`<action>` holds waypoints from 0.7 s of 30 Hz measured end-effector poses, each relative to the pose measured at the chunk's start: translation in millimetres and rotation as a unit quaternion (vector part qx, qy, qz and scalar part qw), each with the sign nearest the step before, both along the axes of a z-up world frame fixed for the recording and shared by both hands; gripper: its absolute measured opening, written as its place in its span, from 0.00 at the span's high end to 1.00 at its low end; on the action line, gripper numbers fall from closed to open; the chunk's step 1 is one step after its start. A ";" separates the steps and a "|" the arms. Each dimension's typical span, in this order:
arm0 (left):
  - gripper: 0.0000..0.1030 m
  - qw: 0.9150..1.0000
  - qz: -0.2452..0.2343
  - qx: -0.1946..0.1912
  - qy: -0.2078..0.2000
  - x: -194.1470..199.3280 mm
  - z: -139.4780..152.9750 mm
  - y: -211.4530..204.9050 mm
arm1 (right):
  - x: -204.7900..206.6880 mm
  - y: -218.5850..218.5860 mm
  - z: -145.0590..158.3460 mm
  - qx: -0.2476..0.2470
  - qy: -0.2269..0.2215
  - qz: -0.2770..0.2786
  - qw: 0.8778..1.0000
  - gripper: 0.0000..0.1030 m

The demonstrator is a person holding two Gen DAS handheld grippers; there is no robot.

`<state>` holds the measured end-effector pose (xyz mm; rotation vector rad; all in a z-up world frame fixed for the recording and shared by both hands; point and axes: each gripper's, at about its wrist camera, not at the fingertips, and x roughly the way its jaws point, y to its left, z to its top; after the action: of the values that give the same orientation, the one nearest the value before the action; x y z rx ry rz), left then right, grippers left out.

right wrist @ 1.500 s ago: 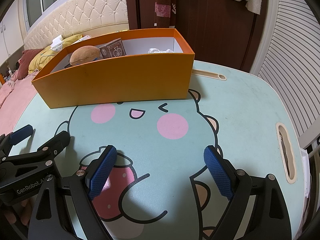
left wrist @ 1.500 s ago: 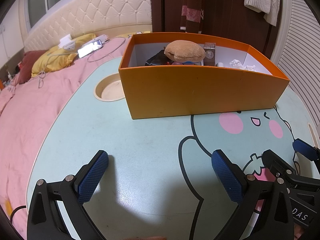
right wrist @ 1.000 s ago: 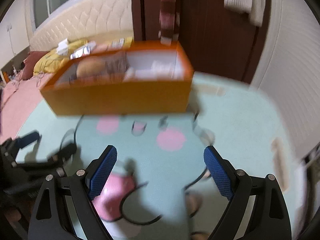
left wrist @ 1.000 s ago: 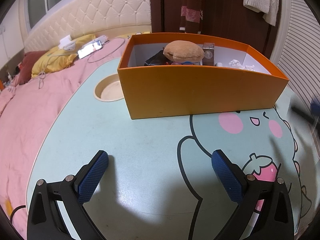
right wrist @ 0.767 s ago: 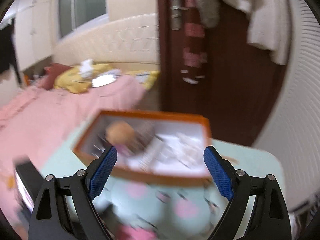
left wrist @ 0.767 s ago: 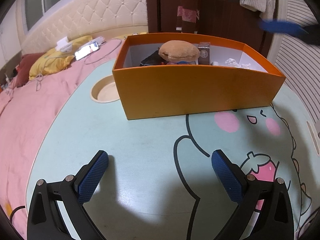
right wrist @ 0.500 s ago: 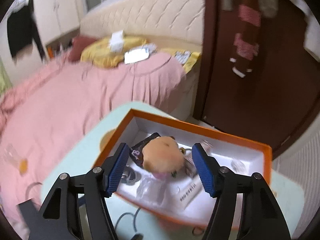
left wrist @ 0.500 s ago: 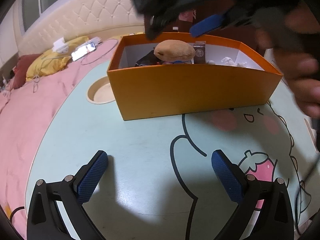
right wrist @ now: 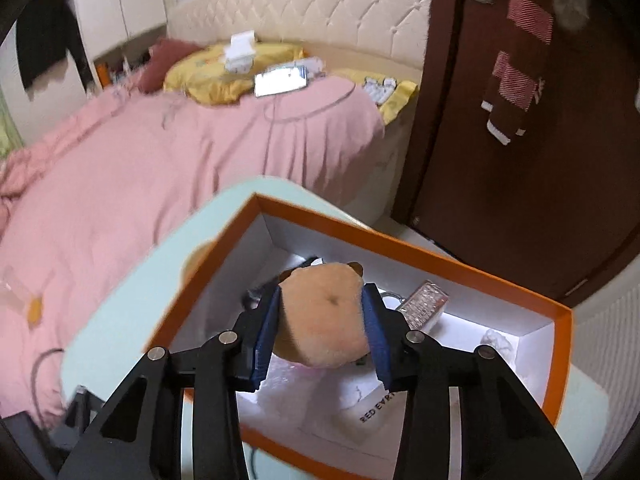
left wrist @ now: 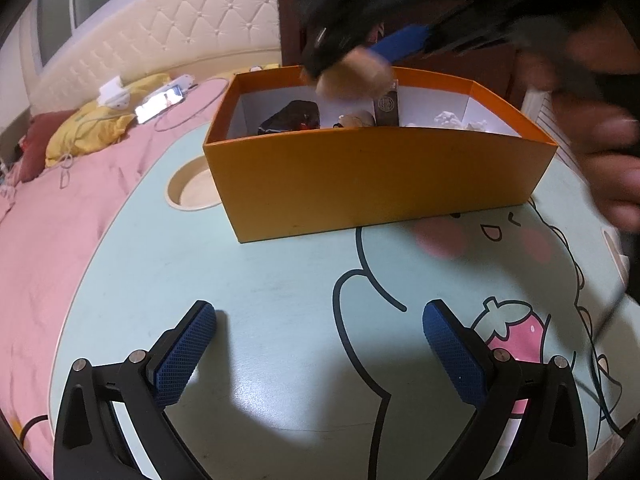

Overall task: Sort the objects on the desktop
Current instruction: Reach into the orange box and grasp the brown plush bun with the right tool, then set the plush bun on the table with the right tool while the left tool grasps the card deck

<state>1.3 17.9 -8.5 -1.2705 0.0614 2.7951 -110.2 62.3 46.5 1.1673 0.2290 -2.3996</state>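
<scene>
**Plush toy gripped above orange box on cartoon counter**

The right tool (right wrist: 324, 324) is clenched on a round tan plush toy (right wrist: 324, 316), its blue-padded fingers (right wrist: 267, 332) pressed against the toy's two sides. The toy hangs over the open rectangular orange cardboard box (right wrist: 460, 268), above the box's white interior and toward its left end. From the left wrist view the same toy (left wrist: 354, 76) appears blurred just above the box's far rim, with the right tool (left wrist: 400, 46) and the person's hand (left wrist: 612, 168) smeared by motion at the upper right.

The box (left wrist: 376, 184) stands on the far half of the pale green counter (left wrist: 240, 280), which is printed with a cartoon animal and a pink strawberry. Inside it lie a dark crumpled packet (left wrist: 292, 118), a small brown carton (left wrist: 387, 110) standing upright, a crumpled white tissue (left wrist: 452, 120) and a white card with red lettering (right wrist: 372, 408). A round beige cup recess (left wrist: 192, 192) is set into the counter just beside the box's left end.

The left tool (left wrist: 320, 340) hovers low over the counter's near edge, released, its blue pads (left wrist: 180, 356) spread wide with nothing between them. A bed with a pink quilt (right wrist: 140, 168) lies beyond the counter's left edge.
</scene>
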 end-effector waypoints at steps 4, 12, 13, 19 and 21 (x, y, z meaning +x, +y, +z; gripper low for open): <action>0.00 1.000 0.000 0.001 0.000 0.9 2.0 0.3 | 28.5 22.1 27.3 -0.038 0.028 -0.020 0.999 0.59; 0.00 1.000 -0.002 0.003 0.003 2.7 7.8 -3.1 | 101.3 78.4 25.8 -0.065 0.035 -0.079 0.994 0.59; 0.00 1.000 -0.003 0.003 0.004 3.2 7.7 -3.0 | 109.6 83.7 17.0 -0.067 0.030 -0.086 0.994 0.59; 0.00 1.000 -0.007 0.002 0.002 2.2 6.9 -6.0 | 132.7 98.4 -44.1 -0.059 -0.015 -0.131 0.990 0.59; 0.01 1.000 -0.012 -0.003 0.002 -1.3 12.2 -10.1 | 135.4 101.4 -51.8 -0.063 -0.010 -0.137 0.989 0.58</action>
<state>0.0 7.8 3.7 -1.2571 0.0844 2.7795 25.1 163.7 -5.4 1.2323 -0.0956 -2.5914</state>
